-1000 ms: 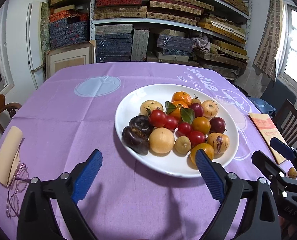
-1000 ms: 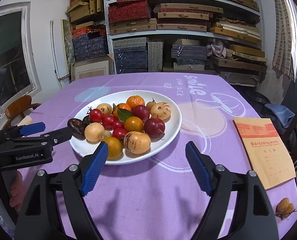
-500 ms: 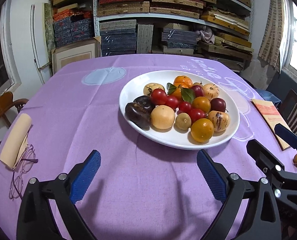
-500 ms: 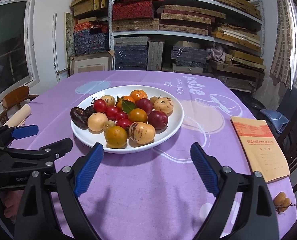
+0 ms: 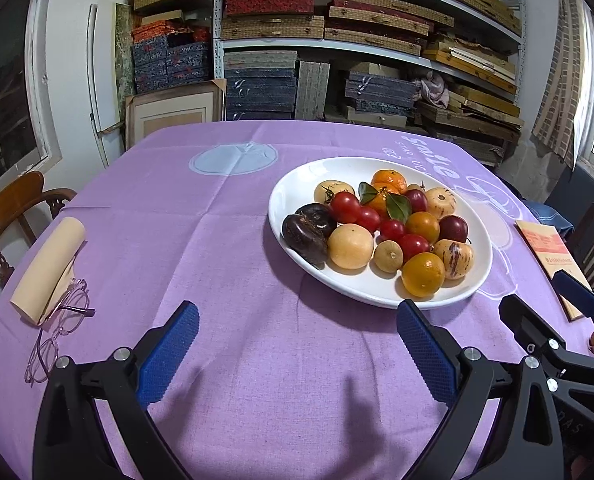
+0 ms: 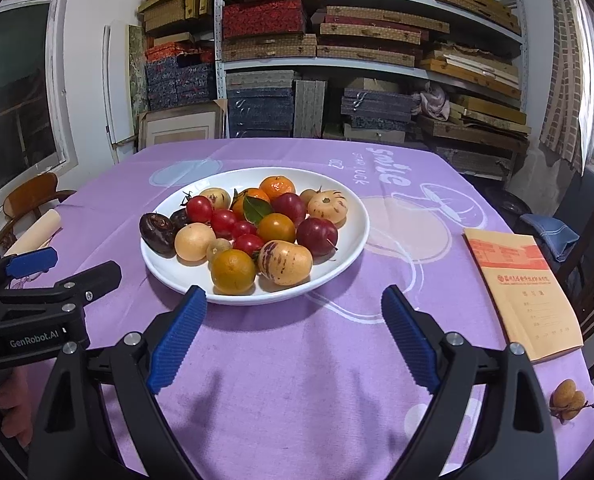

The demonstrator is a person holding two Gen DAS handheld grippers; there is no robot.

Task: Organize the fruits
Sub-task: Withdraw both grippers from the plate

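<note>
A white plate (image 5: pixel 293 200) heaped with fruit sits on the desk (image 5: pixel 217 240), which is covered by a purple cloth with pale printed shapes and lettering. On the plate, two dark brown fruits (image 5: pixel 309 232) lie at the left edge; beside them is a pale yellow round fruit (image 5: pixel 351 246) with a small greenish-tan one (image 5: pixel 388 256) just to its right. Red cherry tomatoes (image 5: pixel 345 207) cluster in the middle around green leaves (image 5: pixel 397 207). An orange fruit (image 5: pixel 423 274) lies at the near rim, touching a purple-streaked yellow fruit (image 5: pixel 453 258). A mandarin (image 5: pixel 389 181) sits at the far side, and a dark red plum (image 5: pixel 453 229) rests toward the right.

The left gripper (image 5: pixel 297 336) hovers over bare cloth short of the plate, its blue pads spread wide with nothing between them; its jaws have just been opening. The right gripper (image 6: pixel 293 320) points at the near rim of the plate, also spread wide and empty, and its jaws have likewise just been opening, though little in the last instant. Each gripper shows at the edge of the other's view.

A tan booklet (image 6: pixel 525 292) with a red header lies on the cloth to the right of the plate, and a small cluster of brownish fruit (image 6: pixel 567 398) lies near the desk's right corner, well apart from the plate. On the left edge of the desk lie a rolled cream paper (image 5: pixel 49 268) and a pair of glasses (image 5: pixel 55 328) touching it. Shelves of stacked boxes (image 5: pixel 337 40) fill the wall behind
</note>
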